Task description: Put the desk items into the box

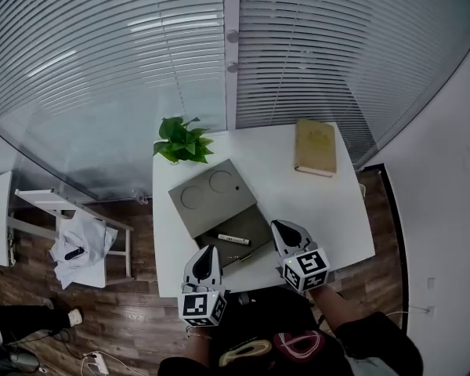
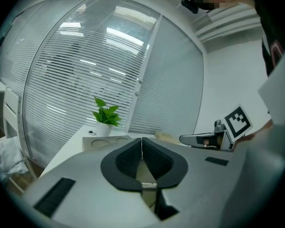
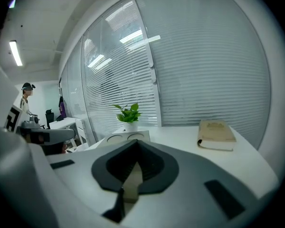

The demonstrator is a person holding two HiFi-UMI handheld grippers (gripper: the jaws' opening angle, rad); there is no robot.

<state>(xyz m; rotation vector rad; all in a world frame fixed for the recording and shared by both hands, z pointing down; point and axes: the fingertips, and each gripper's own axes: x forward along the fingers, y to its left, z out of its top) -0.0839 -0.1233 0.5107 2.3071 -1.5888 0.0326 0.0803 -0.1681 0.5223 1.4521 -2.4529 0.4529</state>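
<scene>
An olive-grey box point(image 1: 254, 224) lies open on the white table point(image 1: 329, 210), its lid point(image 1: 211, 194) with two round dents folded back. A white marker point(image 1: 233, 239) lies inside the box. A tan book point(image 1: 315, 147) rests at the table's far right, also seen as the book point(image 3: 216, 134) in the right gripper view. My left gripper point(image 1: 206, 251) hovers at the box's near edge, shut with nothing held point(image 2: 142, 141). My right gripper point(image 1: 280, 226) sits just right of the box, shut and empty point(image 3: 135, 145).
A potted green plant point(image 1: 182, 141) stands at the table's far left corner beside the lid. A white chair point(image 1: 78, 241) with cloth on it stands on the wooden floor to the left. Blinds and glass walls lie behind the table.
</scene>
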